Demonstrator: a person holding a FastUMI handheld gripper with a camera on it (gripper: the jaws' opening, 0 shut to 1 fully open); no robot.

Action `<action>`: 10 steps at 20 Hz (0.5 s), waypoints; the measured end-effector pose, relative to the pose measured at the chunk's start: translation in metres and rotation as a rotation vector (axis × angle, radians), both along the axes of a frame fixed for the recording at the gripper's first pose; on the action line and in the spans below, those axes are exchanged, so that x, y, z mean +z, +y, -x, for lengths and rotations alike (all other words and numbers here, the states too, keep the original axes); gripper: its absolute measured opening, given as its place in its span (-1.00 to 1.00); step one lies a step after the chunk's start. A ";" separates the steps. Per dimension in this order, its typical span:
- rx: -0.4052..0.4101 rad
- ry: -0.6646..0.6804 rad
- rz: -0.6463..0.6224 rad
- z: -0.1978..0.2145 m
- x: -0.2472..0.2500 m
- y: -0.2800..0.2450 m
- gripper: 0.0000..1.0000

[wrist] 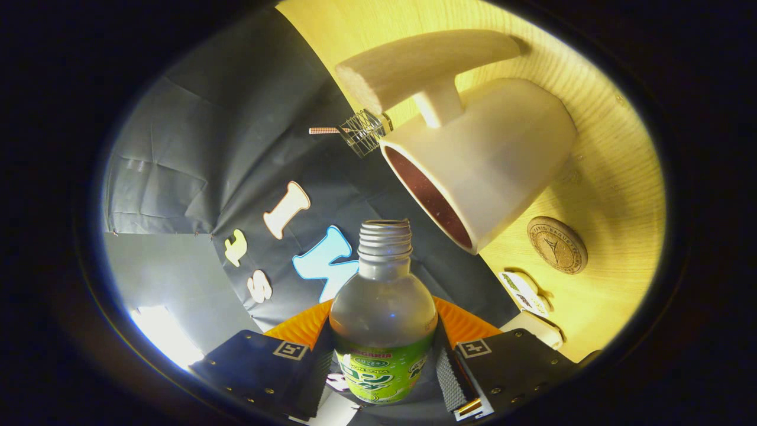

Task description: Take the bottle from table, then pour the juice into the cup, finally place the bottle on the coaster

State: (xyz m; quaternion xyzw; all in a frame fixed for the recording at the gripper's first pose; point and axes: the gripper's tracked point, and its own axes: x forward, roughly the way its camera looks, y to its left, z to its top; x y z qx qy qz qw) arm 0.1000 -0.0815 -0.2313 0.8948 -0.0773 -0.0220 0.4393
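Observation:
My gripper (384, 364) is shut on a clear bottle (383, 313) with a green label, gripped at the label between both fingers. The bottle's cap is off, and its threaded neck (385, 236) points ahead. The whole scene looks tilted sideways, so the bottle is tipped. Just beyond the neck is a white cup (491, 160) with a dark inside and a pale wooden handle (426, 65); its mouth (429, 198) faces the bottle. The bottle's neck stands a little short of the cup's rim. A round cork coaster (557, 244) lies on the wooden table (615, 177) beside the cup.
Two small white items (523, 293) (535, 328) lie on the table between the coaster and my right finger. A small wire basket with a stick (362, 131) sits beyond the cup, by the table's edge. Black cloth wall (207, 148) lies behind.

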 end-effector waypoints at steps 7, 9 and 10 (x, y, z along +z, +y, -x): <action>0.002 0.000 0.002 0.001 0.000 -0.001 0.53; 0.001 0.001 0.002 0.000 0.000 -0.002 0.53; 0.001 0.000 0.004 0.000 -0.001 -0.002 0.52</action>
